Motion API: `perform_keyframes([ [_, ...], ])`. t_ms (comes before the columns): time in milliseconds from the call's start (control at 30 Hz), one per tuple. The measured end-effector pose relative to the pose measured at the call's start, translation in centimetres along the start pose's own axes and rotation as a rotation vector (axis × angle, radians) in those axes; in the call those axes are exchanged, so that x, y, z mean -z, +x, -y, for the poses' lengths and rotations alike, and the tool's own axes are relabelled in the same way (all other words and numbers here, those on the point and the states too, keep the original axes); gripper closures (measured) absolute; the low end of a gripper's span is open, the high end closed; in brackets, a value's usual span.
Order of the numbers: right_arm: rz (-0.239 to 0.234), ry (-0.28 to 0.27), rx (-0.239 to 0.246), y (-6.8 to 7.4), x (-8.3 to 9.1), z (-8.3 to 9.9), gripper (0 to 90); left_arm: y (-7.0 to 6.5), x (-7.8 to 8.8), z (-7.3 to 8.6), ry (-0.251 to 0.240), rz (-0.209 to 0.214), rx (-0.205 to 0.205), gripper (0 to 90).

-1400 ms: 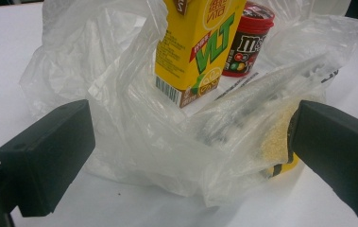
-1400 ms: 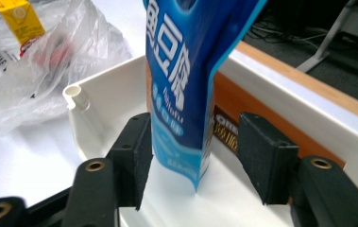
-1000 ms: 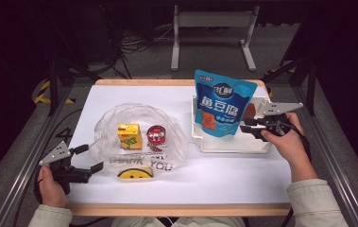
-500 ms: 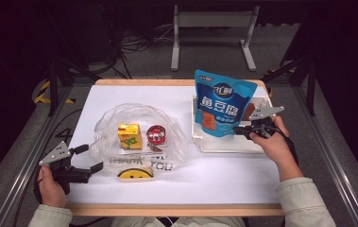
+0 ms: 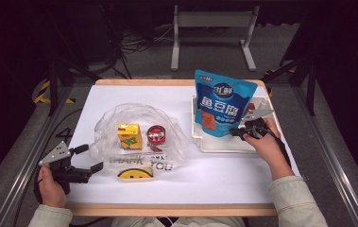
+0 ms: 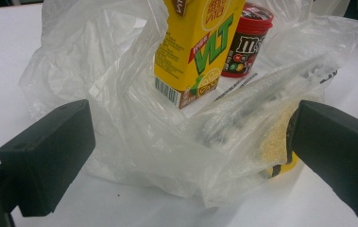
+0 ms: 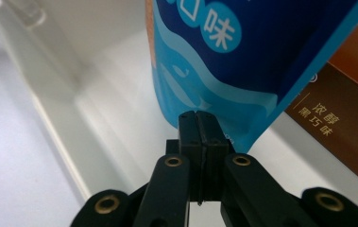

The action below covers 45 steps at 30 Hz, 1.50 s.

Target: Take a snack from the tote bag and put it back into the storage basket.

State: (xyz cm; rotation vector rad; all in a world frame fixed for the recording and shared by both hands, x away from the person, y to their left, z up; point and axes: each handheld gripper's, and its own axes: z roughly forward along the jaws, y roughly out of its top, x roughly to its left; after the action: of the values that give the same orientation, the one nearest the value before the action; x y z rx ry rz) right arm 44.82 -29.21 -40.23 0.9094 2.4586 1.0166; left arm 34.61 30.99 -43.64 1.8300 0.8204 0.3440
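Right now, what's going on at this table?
A person works with a gripper in each hand. The right gripper is shut on the lower edge of a blue snack pouch that stands in a white tray; a brown box lies in the tray beside it. The left gripper is open at the near edge of a clear plastic bag, which already holds a yellow drink carton and a small red-lidded candy tub. Packing the pouch into the bag looks like the aim.

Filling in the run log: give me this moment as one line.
left gripper: open, at plastic bag | right gripper: shut on blue pouch bottom edge | pouch upright in white tray
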Motion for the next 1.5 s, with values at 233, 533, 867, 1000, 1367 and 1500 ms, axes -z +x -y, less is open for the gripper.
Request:
perform_keyframes([
  [233,0.038,0.037,0.006,0.3,-1.0,0.1,89.9,0.0,0.0,0.0,0.0,0.0,-0.001,1.3],
  [533,0.082,0.034,-0.024,0.0,-1.6,0.2,89.9,0.0,-0.1,-0.1,0.001,0.002,-0.002,1.3],
  [867,0.13,0.031,-0.066,-0.5,-2.1,0.2,89.9,0.0,-0.2,0.0,0.003,0.003,0.001,1.3],
  [1000,0.137,0.014,-0.088,-0.8,-2.3,0.4,89.8,0.0,-0.1,0.0,-0.001,0.001,0.005,1.3],
  [1367,0.108,0.008,-0.086,-0.3,-1.9,0.3,87.7,0.1,-0.1,0.0,-0.001,0.0,0.005,1.3],
  [1500,0.086,-0.008,-0.068,0.5,-1.3,-0.1,83.9,0.2,0.0,0.0,-0.003,0.001,0.008,1.3],
])
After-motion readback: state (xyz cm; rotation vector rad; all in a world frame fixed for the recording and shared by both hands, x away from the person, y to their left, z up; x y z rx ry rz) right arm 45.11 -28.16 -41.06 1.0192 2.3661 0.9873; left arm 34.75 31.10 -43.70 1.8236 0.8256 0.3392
